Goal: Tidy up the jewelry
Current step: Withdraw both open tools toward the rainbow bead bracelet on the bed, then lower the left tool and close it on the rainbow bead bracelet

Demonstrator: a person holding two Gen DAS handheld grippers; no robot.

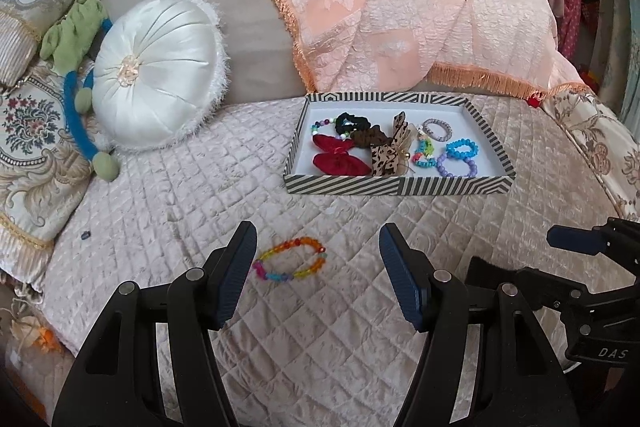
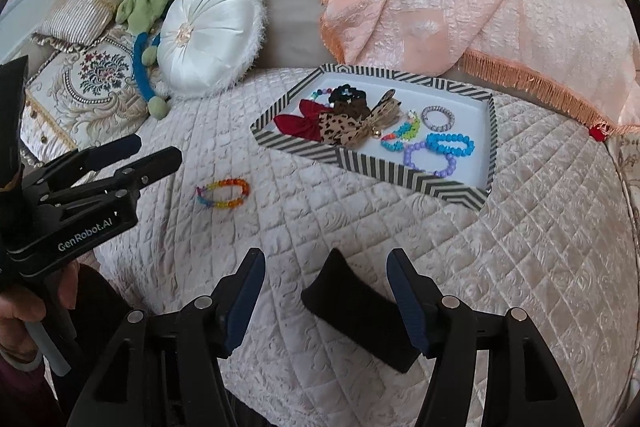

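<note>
Most pieces already lodged in the striped tray (image 1: 400,185) on the quilted bed (image 1: 200,195): red bow (image 1: 340,163), leopard-print bow (image 1: 384,153), dark scrunchies, blue bracelet (image 1: 462,149), purple bracelet (image 1: 456,167), several smaller beaded pieces; judged well advanced.

Still outside the tray: one rainbow bracelet (image 1: 290,259), flat on the quilt, well short of the tray's near wall; also a black pad (image 2: 360,311) on the quilt in the right wrist view, purpose not determinable.

Rainbow bracelet an elongated loop; long axis roughly left-to-right in the left wrist view, orange end tipped slightly up and toward the tray, pink-blue end toward the left pad.

Left tongs (image 1: 318,275) apart, nothing clamped; bracelet just ahead of the gap, close to the left pad, contact not confirmed.

Right tongs (image 2: 326,303) apart, nothing clamped; black pad between the fingers, near the right one, not pressed from both sides.

Remaining, by judgement: collect the bracelet, deposit in tray.
</note>
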